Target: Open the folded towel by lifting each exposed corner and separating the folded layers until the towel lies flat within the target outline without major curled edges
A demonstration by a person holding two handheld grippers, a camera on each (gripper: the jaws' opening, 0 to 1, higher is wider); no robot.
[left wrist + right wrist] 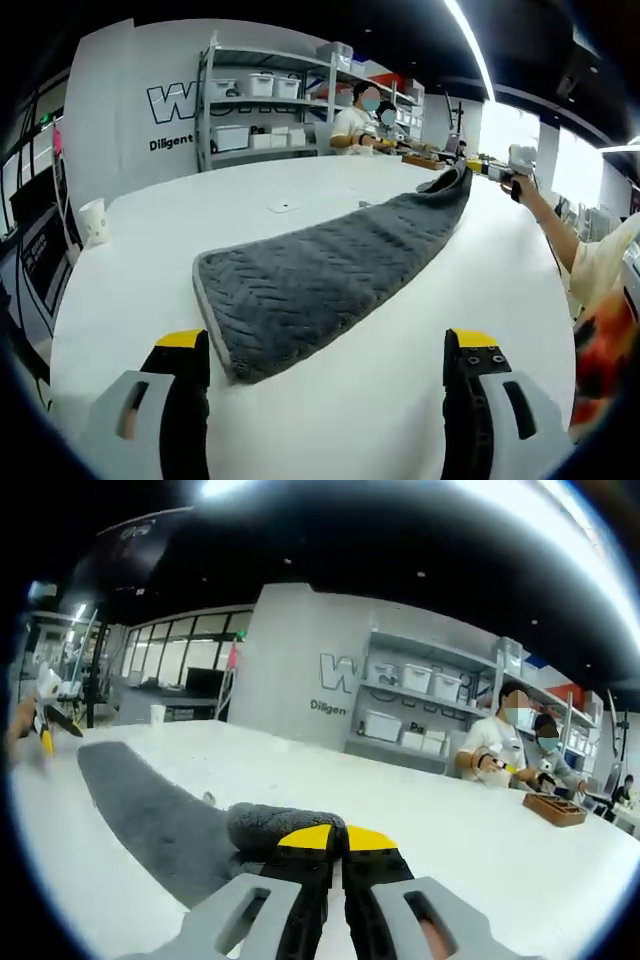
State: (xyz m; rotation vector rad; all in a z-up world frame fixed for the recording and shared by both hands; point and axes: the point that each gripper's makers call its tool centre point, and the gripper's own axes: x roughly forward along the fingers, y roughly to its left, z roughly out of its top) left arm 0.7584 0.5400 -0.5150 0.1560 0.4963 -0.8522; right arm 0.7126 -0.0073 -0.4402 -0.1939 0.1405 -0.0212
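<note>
A dark grey textured towel (320, 270) lies as a long folded strip on the round white table (140, 290), its near end just ahead of my left gripper (328, 350). That gripper is open, its yellow-tipped jaws wide apart above the table and holding nothing. The towel's far end is raised off the table where my right gripper (468, 170) holds it. In the right gripper view, my right gripper (340, 838) has its yellow tips together on a bunched towel edge (275, 825). The strip (150, 810) runs away toward the left gripper (45, 730).
A white paper cup (93, 220) stands near the table's left edge, and a small white item (283, 207) lies mid-table. Two people sit at the far side by a wooden tray (553, 808). Shelves with white bins (260, 110) line the wall.
</note>
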